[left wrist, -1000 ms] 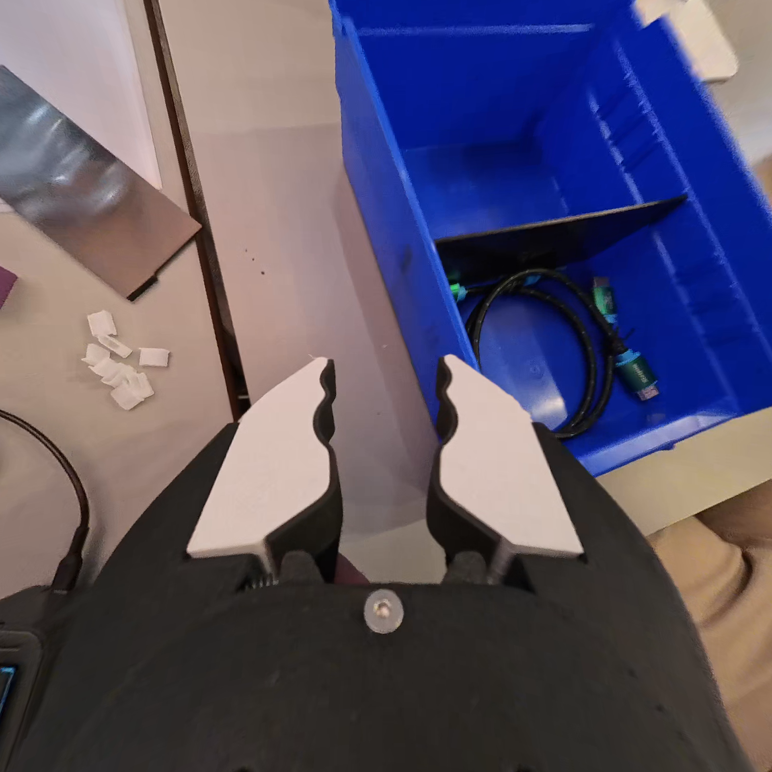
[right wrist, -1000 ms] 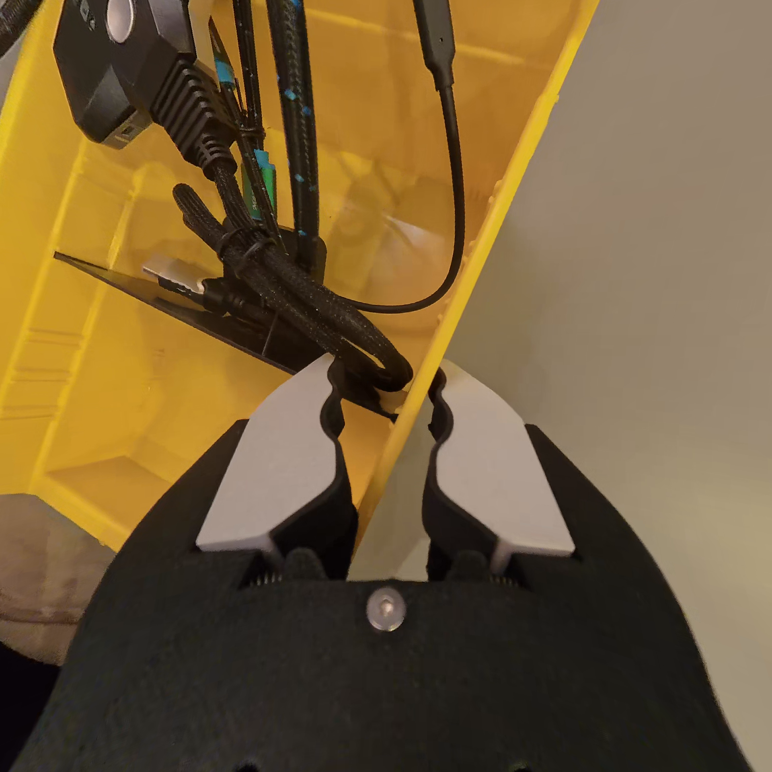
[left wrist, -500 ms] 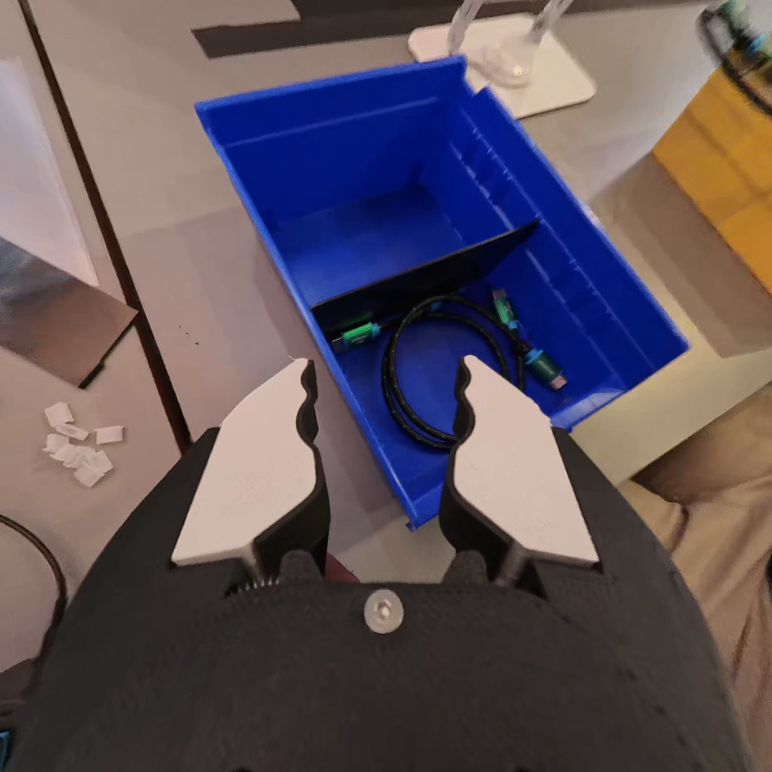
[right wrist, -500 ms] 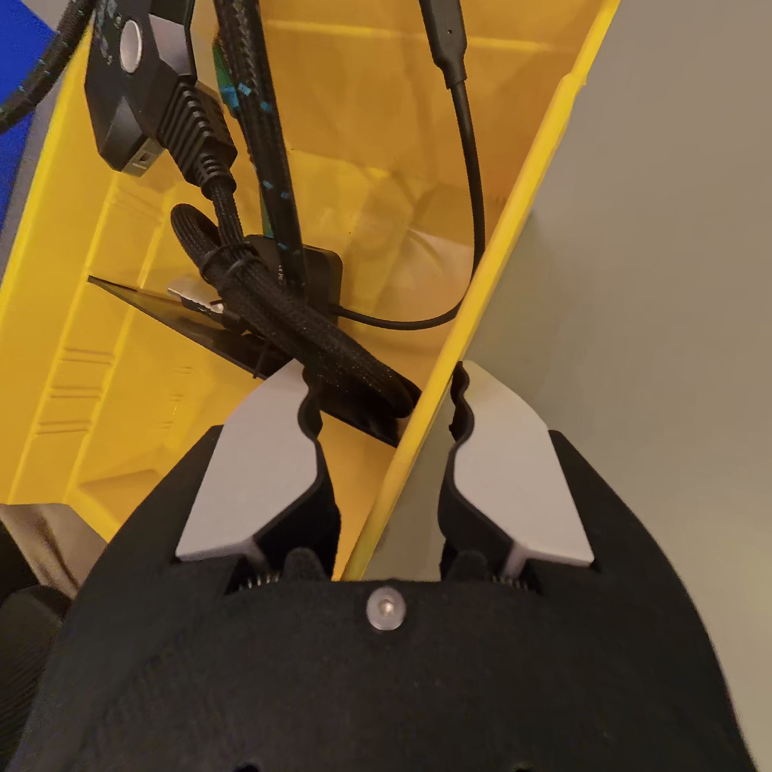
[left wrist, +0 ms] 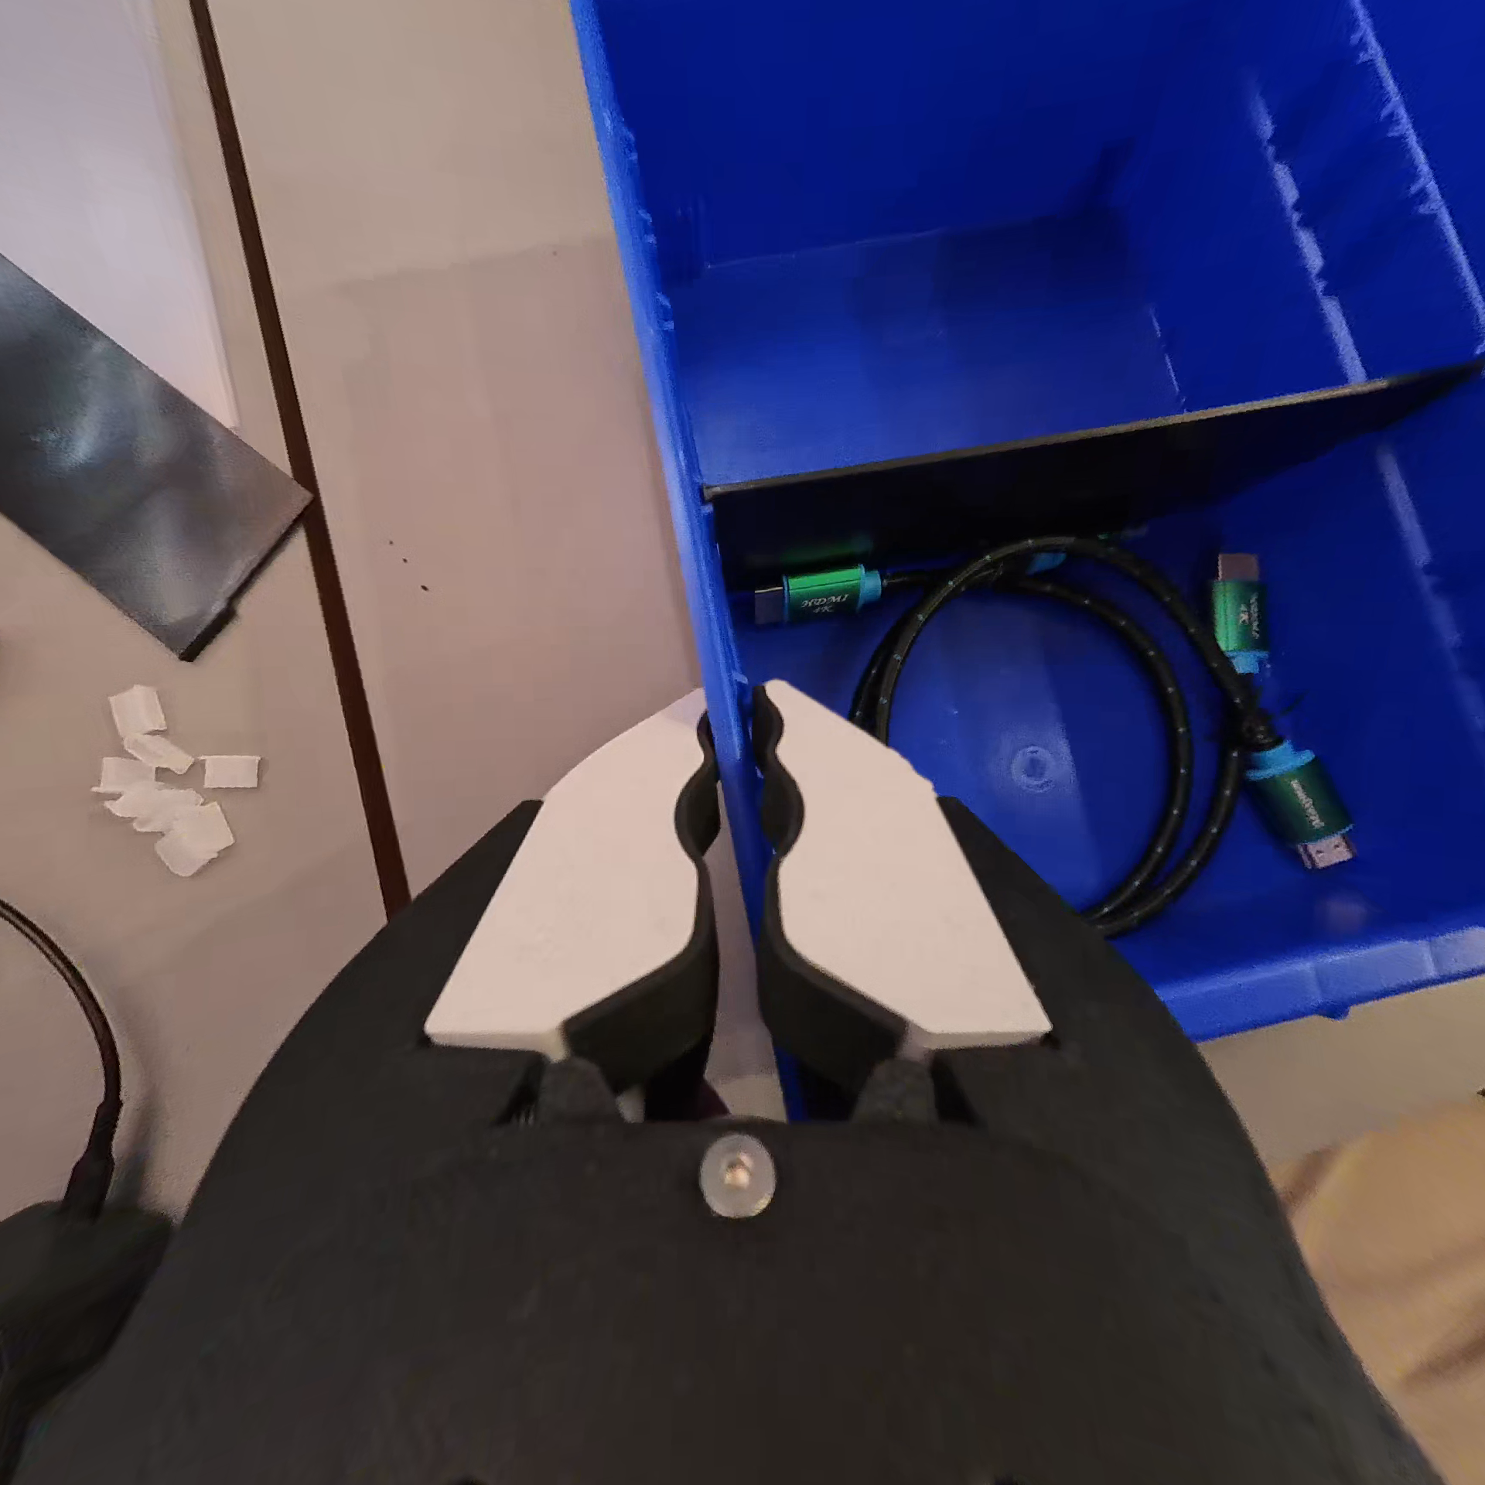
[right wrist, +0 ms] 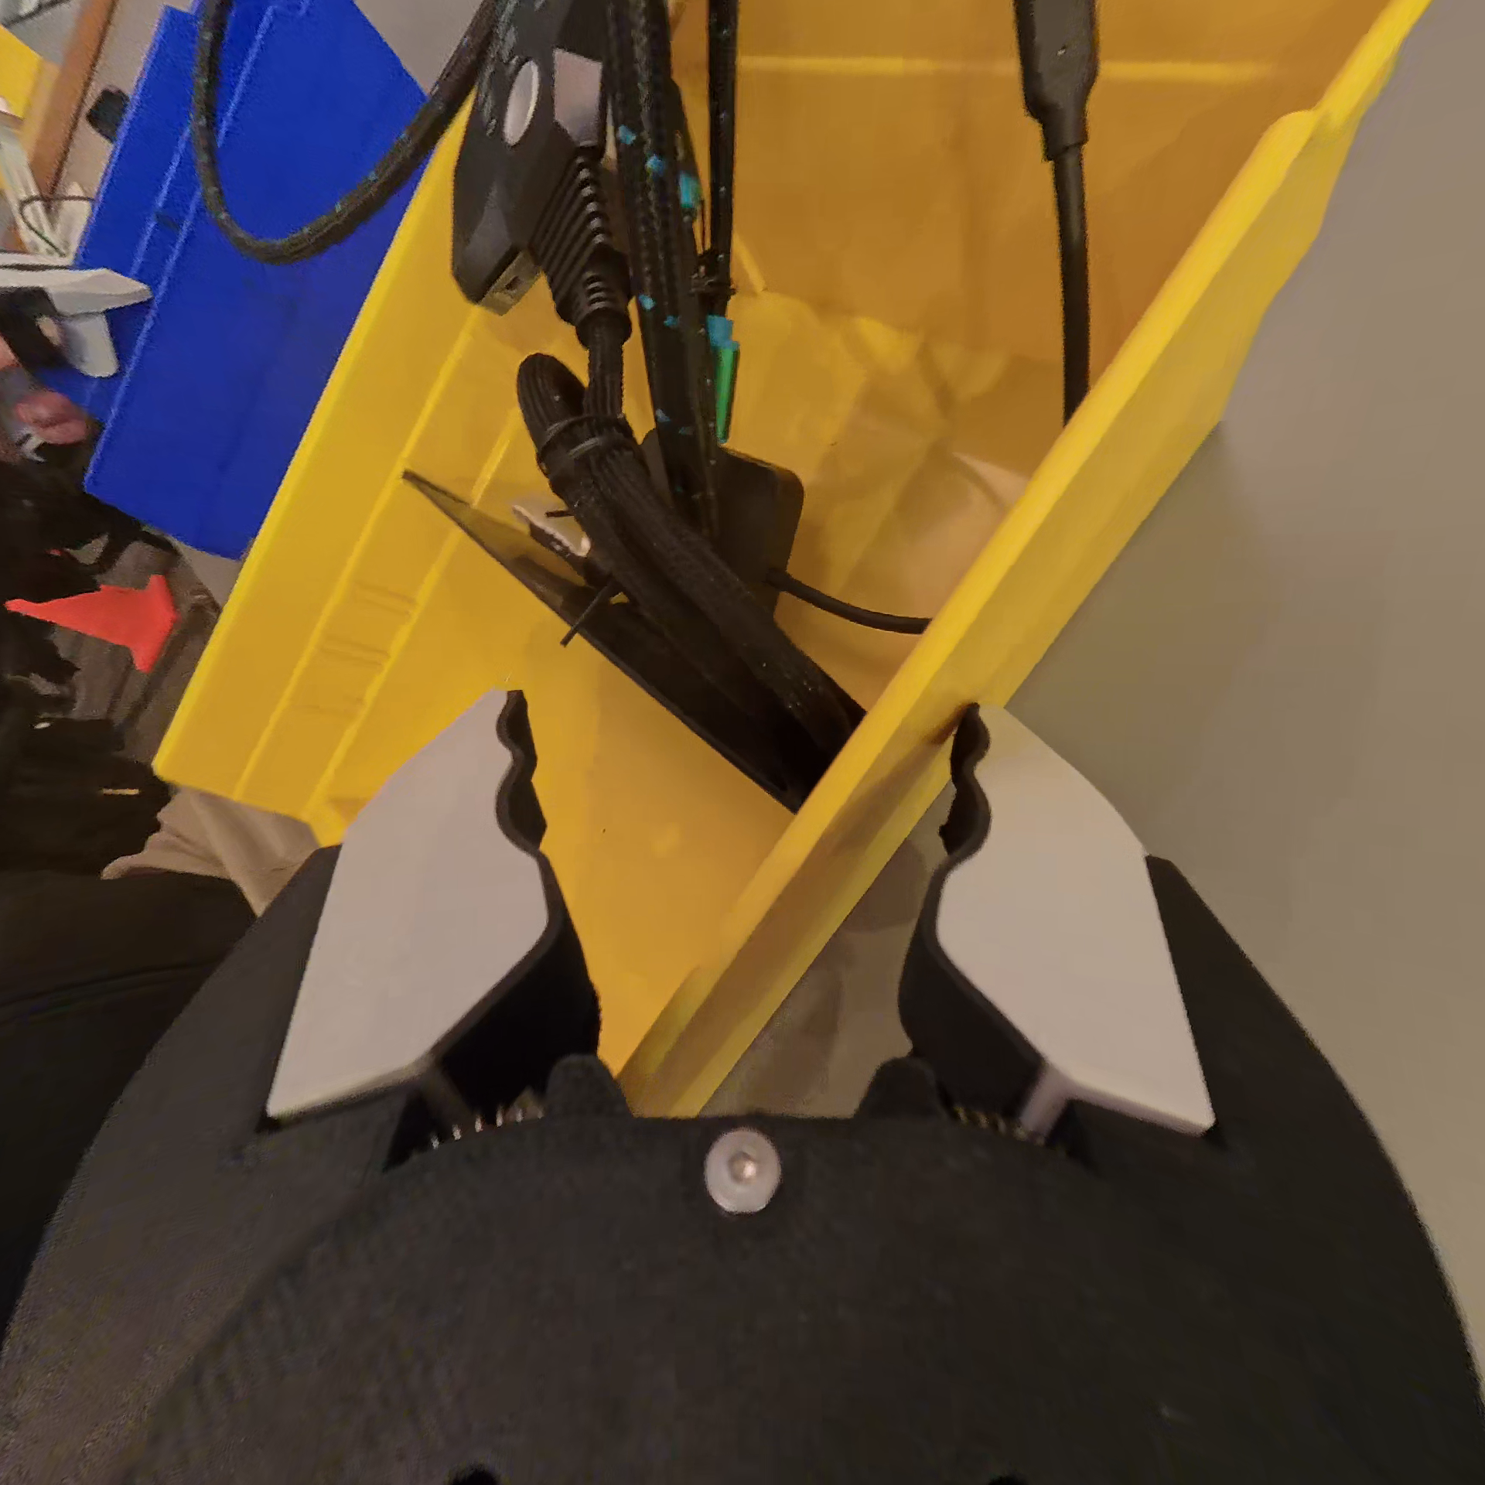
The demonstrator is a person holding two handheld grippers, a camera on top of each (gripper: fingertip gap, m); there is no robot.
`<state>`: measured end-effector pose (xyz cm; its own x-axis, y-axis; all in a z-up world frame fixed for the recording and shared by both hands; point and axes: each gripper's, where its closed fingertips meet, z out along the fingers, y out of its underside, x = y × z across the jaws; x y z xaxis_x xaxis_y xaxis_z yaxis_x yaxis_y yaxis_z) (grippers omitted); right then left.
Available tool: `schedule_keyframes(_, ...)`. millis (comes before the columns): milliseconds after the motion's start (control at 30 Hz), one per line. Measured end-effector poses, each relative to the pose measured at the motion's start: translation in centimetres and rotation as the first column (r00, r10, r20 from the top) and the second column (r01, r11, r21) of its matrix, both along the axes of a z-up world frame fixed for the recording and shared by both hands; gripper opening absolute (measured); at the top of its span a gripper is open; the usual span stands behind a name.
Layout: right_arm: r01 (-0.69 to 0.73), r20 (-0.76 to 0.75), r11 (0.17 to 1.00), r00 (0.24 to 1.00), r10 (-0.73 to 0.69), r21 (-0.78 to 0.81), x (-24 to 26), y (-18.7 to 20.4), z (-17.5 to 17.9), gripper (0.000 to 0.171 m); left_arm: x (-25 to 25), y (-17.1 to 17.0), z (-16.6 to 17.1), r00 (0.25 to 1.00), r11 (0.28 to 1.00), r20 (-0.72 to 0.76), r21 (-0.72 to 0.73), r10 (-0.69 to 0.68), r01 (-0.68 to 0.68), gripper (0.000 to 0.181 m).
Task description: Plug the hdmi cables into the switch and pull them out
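Observation:
A coiled black braided HDMI cable (left wrist: pixel 1157 723) with green plugs (left wrist: pixel 828 599) lies in the near compartment of a blue bin (left wrist: pixel 924 337), in front of a black divider (left wrist: pixel 1045 474). My left gripper (left wrist: pixel 733 715) is shut on the bin's left wall near its front corner. In the right wrist view, a black switch (right wrist: pixel 514 161) with a bundle of black braided cables (right wrist: pixel 683 595) hangs into a yellow bin (right wrist: pixel 1045 562). My right gripper (right wrist: pixel 739 715) is open wide and straddles the yellow bin's right wall without gripping it.
On the table to the left lie a dark glossy panel (left wrist: pixel 120 498), several white scraps (left wrist: pixel 169 787) and a thin black cable (left wrist: pixel 96 1045). A dark seam (left wrist: pixel 297 482) runs down the table. The blue bin (right wrist: pixel 241 321) stands left of the yellow one. The gap from one gripper's tips to the other's is roughly 60 cm.
My left gripper has come down onto the blue bin's left wall and shut on it. My right gripper has opened wider around the yellow bin's wall.

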<state>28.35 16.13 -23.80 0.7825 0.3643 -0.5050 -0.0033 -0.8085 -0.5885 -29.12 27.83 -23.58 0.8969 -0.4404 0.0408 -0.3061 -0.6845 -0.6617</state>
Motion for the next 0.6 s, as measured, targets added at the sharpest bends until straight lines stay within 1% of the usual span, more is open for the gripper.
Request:
schedule_keyframes(133, 0.000, -0.046, 1.000, 0.999, 0.000, -0.007, -1.3, -1.3, 0.2, 0.106, -0.5, 0.3, 1.2, 0.998, 0.999, 0.052, 0.035, 0.027, -0.029, 0.004)
schedule_keyframes(233, 0.031, -0.046, 1.000, 0.998, -0.031, 0.005, -2.4, -1.5, 0.1, 0.112, -1.1, 0.2, 1.7, 0.998, 0.998, 0.059, 0.044, 0.037, -0.040, 0.004)
schedule_keyframes(300, 0.046, -0.062, 0.999, 0.997, -0.046, 0.004, -3.2, -1.3, 0.2, 0.113, -1.7, 0.2, 2.1, 0.996, 0.997, 0.074, 0.054, 0.055, -0.059, 0.004)
schedule_keyframes(467, 0.067, -0.074, 0.997, 0.995, -0.064, 0.040, -6.7, 0.0, 0.0, 0.118, -4.1, 0.5, 4.0, 0.989, 0.986, 0.095, 0.112, 0.112, -0.122, 0.005)
schedule_keyframes(600, 0.048, -0.139, 0.998, 0.989, -0.040, 0.050, -11.3, 1.6, 0.4, 0.123, -6.5, 0.3, 6.4, 0.974, 0.967, 0.158, 0.170, 0.165, -0.192, 0.005)
